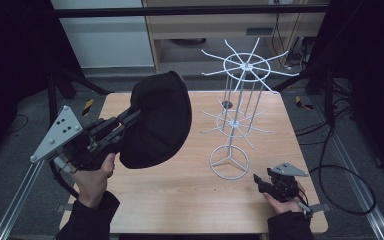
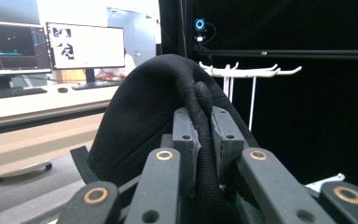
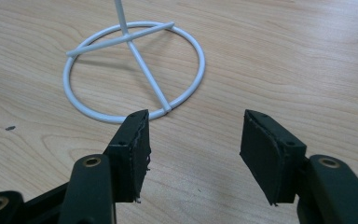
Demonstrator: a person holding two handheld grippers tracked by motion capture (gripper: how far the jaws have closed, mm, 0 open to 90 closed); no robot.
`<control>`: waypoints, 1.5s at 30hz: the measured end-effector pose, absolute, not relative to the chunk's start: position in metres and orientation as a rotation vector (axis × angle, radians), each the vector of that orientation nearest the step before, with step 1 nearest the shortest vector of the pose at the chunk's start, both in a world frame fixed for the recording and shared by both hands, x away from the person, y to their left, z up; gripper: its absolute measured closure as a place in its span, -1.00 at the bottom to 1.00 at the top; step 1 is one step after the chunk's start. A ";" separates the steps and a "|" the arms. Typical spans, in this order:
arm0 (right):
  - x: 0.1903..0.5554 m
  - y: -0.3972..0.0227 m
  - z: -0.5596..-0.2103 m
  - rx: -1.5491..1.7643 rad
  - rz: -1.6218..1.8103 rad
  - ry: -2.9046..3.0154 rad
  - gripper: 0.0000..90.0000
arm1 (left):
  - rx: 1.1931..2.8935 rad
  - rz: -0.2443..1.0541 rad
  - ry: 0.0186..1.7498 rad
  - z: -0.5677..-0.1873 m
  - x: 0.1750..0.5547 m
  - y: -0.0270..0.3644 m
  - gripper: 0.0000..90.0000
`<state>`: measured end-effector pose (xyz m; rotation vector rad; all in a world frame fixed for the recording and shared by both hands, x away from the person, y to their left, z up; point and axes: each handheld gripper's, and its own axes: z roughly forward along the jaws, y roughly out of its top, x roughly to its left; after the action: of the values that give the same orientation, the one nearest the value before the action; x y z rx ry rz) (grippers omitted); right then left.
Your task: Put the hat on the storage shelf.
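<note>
We see the left gripper (image 1: 130,117) raised over the left part of the table, its jaws clenched on the rim of a black cap (image 1: 155,120), which hangs from the jaw tips and spreads out to the right of them, clear of the wooden table (image 1: 180,200) below. In the left gripper view the two pads press a fold of the cap's (image 2: 144,112) edge between them, the crown bulging up and to the left beyond the jaws. The right gripper (image 1: 260,184) rests low at the near right corner of the table, held in the person's right hand, with its jaws released and nothing between them; in the right gripper view the spread jaws point at the round wire base of the white rack (image 3: 130,70), whose near edge lies just beyond the left jaw tip. The high view gives what neither gripper view does: the whole white rack (image 1: 235,120) standing upright right of the cap, with two tiers of spoked hooks over its ring base, apart from the cap. The left gripper view alone shows a lit monitor (image 2: 86,46) on a desk far off to the left, a person seated behind it, and the rack's top hooks against a black curtain. Beyond the table lies a grey floor with cables and dark drapes at both sides.
</note>
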<state>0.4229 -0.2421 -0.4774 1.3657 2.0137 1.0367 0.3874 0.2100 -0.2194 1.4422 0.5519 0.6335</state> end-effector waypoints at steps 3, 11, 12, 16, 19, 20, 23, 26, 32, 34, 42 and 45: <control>0.423 -0.242 -0.477 1.365 1.035 2.014 -0.06 | 1.422 0.629 0.538 -0.213 0.387 0.209 0.82; 0.423 -0.242 -0.477 1.373 1.041 2.013 -0.07 | 1.391 0.640 0.499 -0.193 0.384 0.203 0.82; 0.423 -0.242 -0.477 1.374 1.042 2.013 -0.07 | 1.386 0.642 0.494 -0.190 0.385 0.202 0.82; 0.423 -0.242 -0.477 1.375 1.043 2.012 -0.07 | 1.368 0.622 0.482 -0.182 0.388 0.196 0.82; 0.423 -0.242 -0.477 1.374 1.045 2.012 -0.07 | 1.366 0.594 0.479 -0.179 0.391 0.189 0.82; 0.423 -0.243 -0.477 1.363 1.039 2.012 -0.07 | 1.366 0.592 0.477 -0.178 0.393 0.186 0.82; 0.423 -0.243 -0.477 1.365 1.040 2.012 -0.07 | 1.370 0.576 0.468 -0.178 0.399 0.177 0.82; 0.423 -0.243 -0.477 1.368 1.045 2.015 -0.07 | 1.384 0.566 0.466 -0.180 0.405 0.168 0.82; 0.423 -0.243 -0.477 1.366 1.047 2.017 -0.07 | 1.403 0.543 0.471 -0.190 0.417 0.159 0.81; 0.423 -0.242 -0.477 1.369 1.049 2.019 -0.07 | 1.405 0.527 0.472 -0.195 0.420 0.158 0.81; 0.423 -0.242 -0.477 1.370 1.045 2.020 -0.07 | 1.437 0.483 0.497 -0.213 0.428 0.163 0.77; 0.422 -0.242 -0.477 1.368 1.043 2.020 -0.07 | 1.454 0.467 0.511 -0.222 0.432 0.164 0.76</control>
<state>0.4224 -0.2420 -0.4770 1.3676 2.0201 1.0432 0.4316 0.1641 -0.2218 1.4535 0.5113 0.4669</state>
